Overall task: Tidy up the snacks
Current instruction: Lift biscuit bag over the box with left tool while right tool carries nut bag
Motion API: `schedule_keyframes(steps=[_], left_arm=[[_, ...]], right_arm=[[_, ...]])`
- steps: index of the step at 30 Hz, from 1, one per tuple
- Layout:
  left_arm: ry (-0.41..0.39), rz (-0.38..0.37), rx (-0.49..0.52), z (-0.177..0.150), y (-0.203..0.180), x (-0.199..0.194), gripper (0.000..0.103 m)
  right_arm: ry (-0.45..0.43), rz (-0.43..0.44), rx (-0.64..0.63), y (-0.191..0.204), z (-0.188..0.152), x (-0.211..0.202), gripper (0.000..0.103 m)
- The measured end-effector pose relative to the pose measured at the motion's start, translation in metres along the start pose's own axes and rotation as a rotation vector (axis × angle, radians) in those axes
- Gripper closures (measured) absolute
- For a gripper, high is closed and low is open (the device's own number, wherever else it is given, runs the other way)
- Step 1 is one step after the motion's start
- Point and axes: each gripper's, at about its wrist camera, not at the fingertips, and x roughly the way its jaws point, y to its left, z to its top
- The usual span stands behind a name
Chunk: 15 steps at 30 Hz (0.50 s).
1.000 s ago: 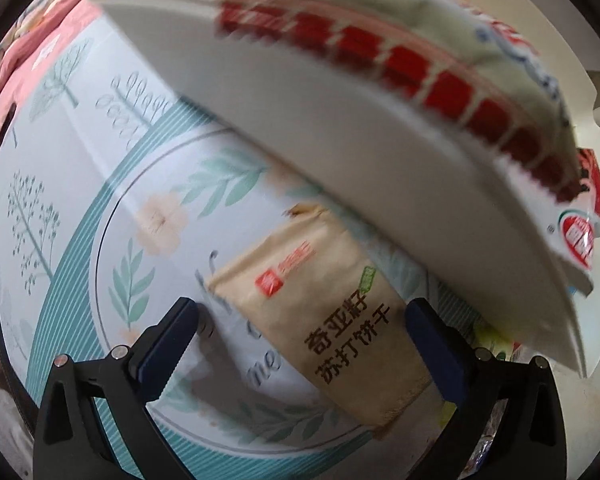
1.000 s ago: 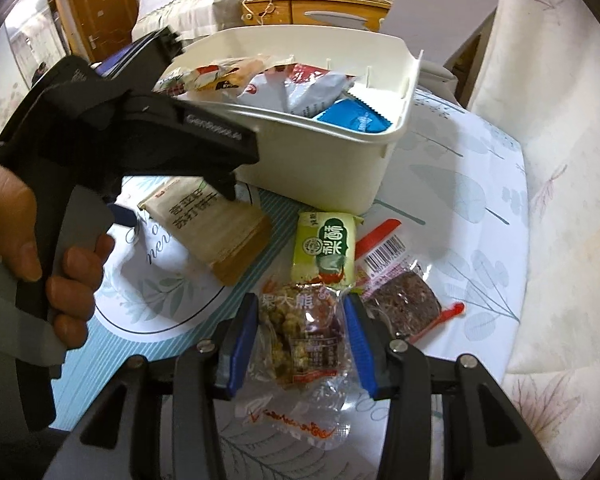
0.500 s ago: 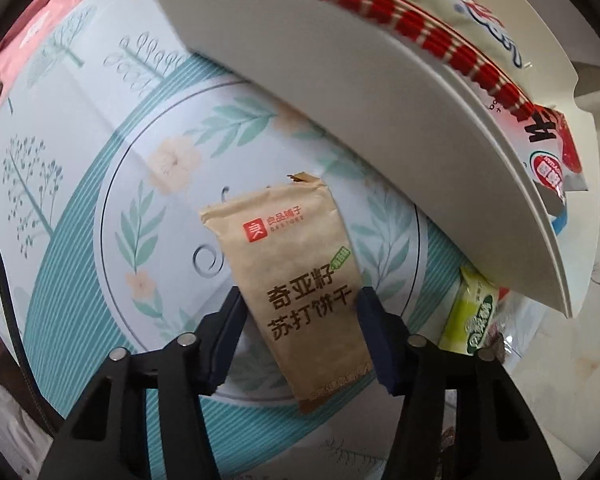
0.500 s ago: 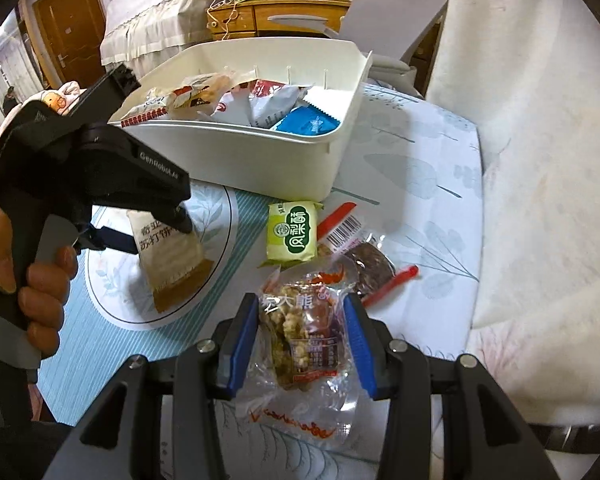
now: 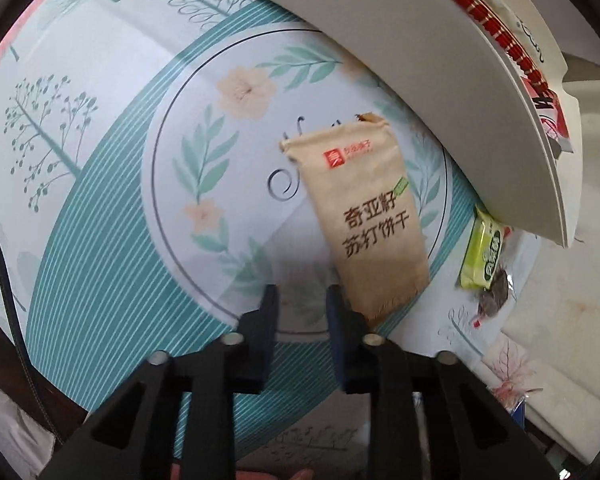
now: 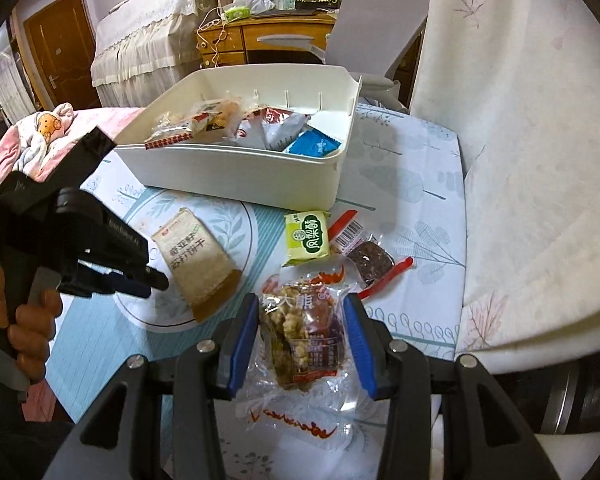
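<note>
Looking down from the left wrist view, the left gripper (image 5: 302,300) hangs over the desk (image 5: 100,184), which wears a cloth printed with teal stripes, leaves and pale flowers. Its fingers (image 5: 269,312) are closing and nothing lies between them; only cloth shows in the gap. The tan paper cracker packet with dark Chinese lettering (image 5: 370,220) lies flat just beside the right-hand finger, outside the gap, on the cloth's round medallion. Beyond it the white plastic storage bin (image 5: 440,92) stands on the desk, with a red-edged wrapper showing over its rim. Close to the bin's near corner lie a yellow-green square snack packet (image 5: 486,254) and a dark snack in clear wrap (image 5: 496,294).

In the right wrist view, the right gripper (image 6: 300,336) is clenched on a clear plastic packet of nut clusters with a red label (image 6: 304,340), its blue-padded fingers (image 6: 242,344) pressing both sides. A hand (image 6: 24,316) holds the left gripper (image 6: 156,282) over the desk's left side, its tips beside the tan packet (image 6: 198,260). The yellow-green packet (image 6: 306,236) and the dark snack (image 6: 370,260) lie just in front of the white bin (image 6: 236,176), which holds several wrapped snacks. A pink blanket (image 6: 40,136) lies past the desk's far left edge.
</note>
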Motion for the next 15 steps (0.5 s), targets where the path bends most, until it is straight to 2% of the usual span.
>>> schedule_keyframes(steps=[2, 3, 6, 8, 12, 14, 15], left_arm=[[-0.005, -0.009, 0.009, 0.000, 0.005, -0.004, 0.052], [-0.010, -0.013, 0.009, 0.001, 0.007, -0.006, 0.047], [-0.024, -0.028, 0.003, 0.005, 0.016, -0.011, 0.042], [-0.029, -0.028, -0.001, 0.010, 0.012, -0.014, 0.032], [-0.070, 0.010, -0.023, 0.021, -0.002, -0.015, 0.028], [-0.092, 0.024, -0.034, 0.024, -0.003, -0.016, 0.021], [-0.096, 0.029, -0.037, 0.026, -0.004, -0.015, 0.021]], right_arm=[[-0.004, 0.000, -0.001, 0.003, -0.001, -0.004, 0.059], [-0.008, 0.001, -0.004, 0.004, -0.002, -0.007, 0.059], [-0.008, -0.002, -0.005, 0.007, -0.004, -0.011, 0.059], [0.001, 0.003, 0.004, 0.006, -0.005, -0.011, 0.059], [0.026, 0.010, 0.011, 0.003, -0.006, -0.008, 0.059], [0.038, 0.006, 0.006, 0.001, -0.007, -0.006, 0.059], [0.044, 0.002, 0.001, 0.000, -0.008, -0.004, 0.059]])
